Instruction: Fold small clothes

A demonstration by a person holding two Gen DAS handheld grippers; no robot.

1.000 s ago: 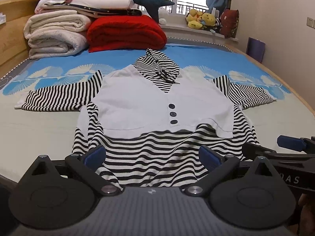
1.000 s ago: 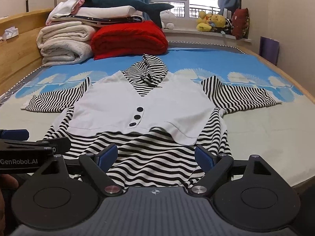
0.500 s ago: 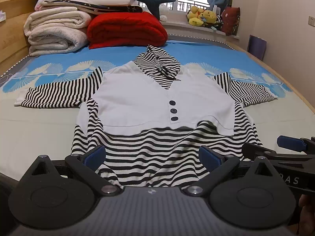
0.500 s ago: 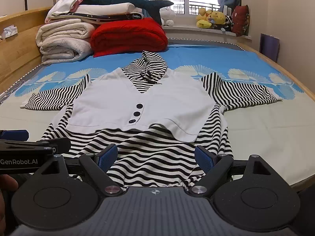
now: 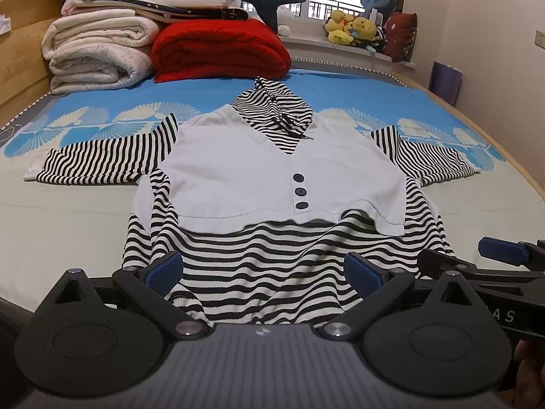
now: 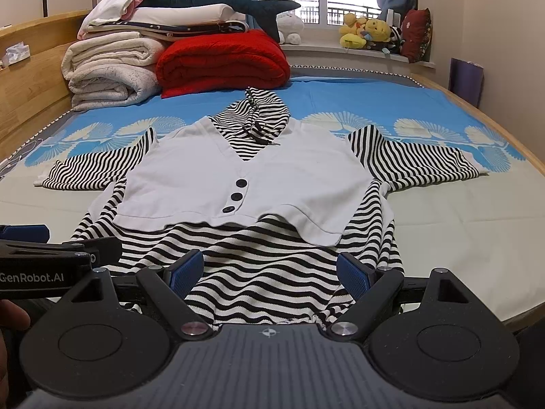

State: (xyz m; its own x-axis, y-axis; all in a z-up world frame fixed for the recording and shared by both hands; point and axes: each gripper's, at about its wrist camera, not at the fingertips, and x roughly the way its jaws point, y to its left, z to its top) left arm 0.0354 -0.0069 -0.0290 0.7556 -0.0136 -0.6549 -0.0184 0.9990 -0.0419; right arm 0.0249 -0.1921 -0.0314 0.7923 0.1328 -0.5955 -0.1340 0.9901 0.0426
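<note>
Left wrist view: you held the left gripper (image 5: pixel 262 274) with jaws spread and empty at the near edge of the bed (image 5: pixel 61 231), because the hooded top (image 5: pixel 272 177) lay flat there, hem nearest. Right wrist view: your right gripper (image 6: pixel 270 272) was likewise spread, over the hem.

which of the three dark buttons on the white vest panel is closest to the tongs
The lowest button, just above the white panel's hem. The other two buttons sit higher up toward the V-neck, farther from the left tongs.
</note>
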